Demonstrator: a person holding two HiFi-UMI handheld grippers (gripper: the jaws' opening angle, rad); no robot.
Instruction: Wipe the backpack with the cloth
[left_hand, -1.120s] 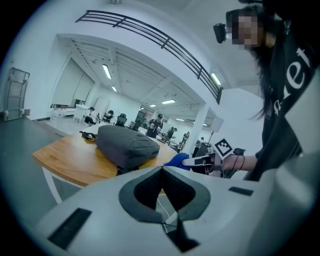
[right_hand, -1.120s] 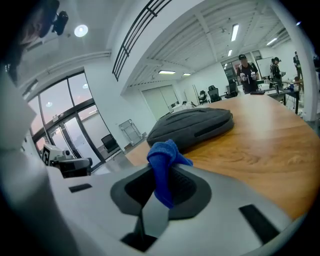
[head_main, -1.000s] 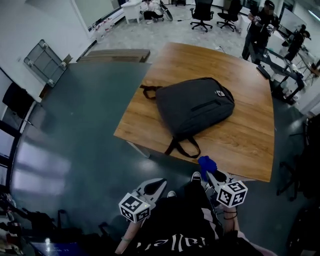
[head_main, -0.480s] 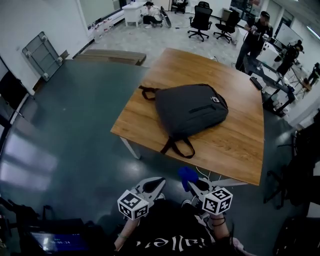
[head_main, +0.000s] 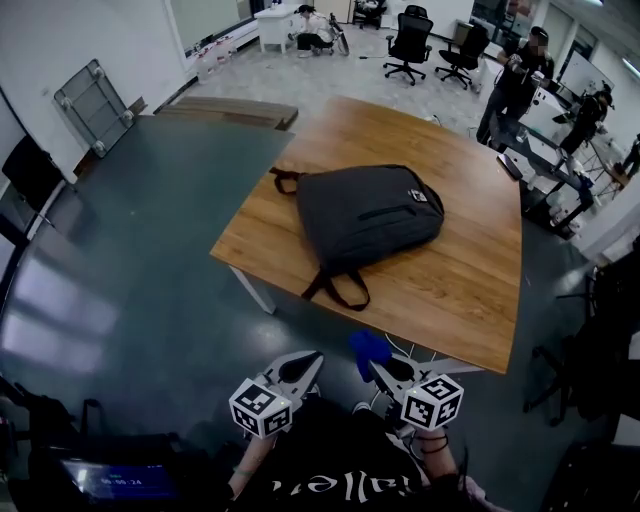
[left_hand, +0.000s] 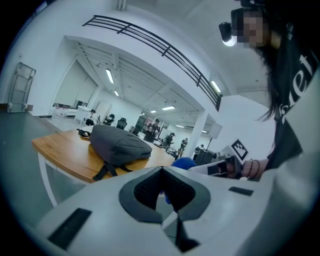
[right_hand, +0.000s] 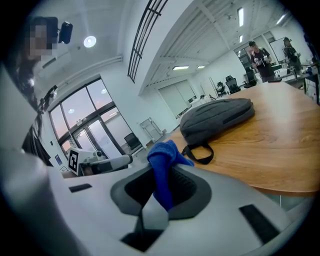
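A dark grey backpack (head_main: 366, 217) lies flat on the wooden table (head_main: 450, 290), straps trailing toward the near edge; it also shows as the backpack (left_hand: 118, 143) and the backpack (right_hand: 217, 116). A blue cloth (right_hand: 163, 170) is pinched in my right gripper (head_main: 377, 364), which is shut on it, held off the table's near edge; the cloth (head_main: 368, 350) pokes out ahead of the jaws. My left gripper (head_main: 303, 366) hangs beside it, shut with nothing between its jaws, also short of the table.
Dark green floor (head_main: 130, 270) spreads to the left. Office chairs (head_main: 412, 38) and standing people (head_main: 510, 80) are at the far end of the room. A wheeled frame (head_main: 92, 105) leans at far left. Desks (head_main: 560, 160) crowd the right side.
The view has drifted slightly: table and backpack sit a little further left and up. Both grippers stay low in front of my body, the right still carrying the cloth.
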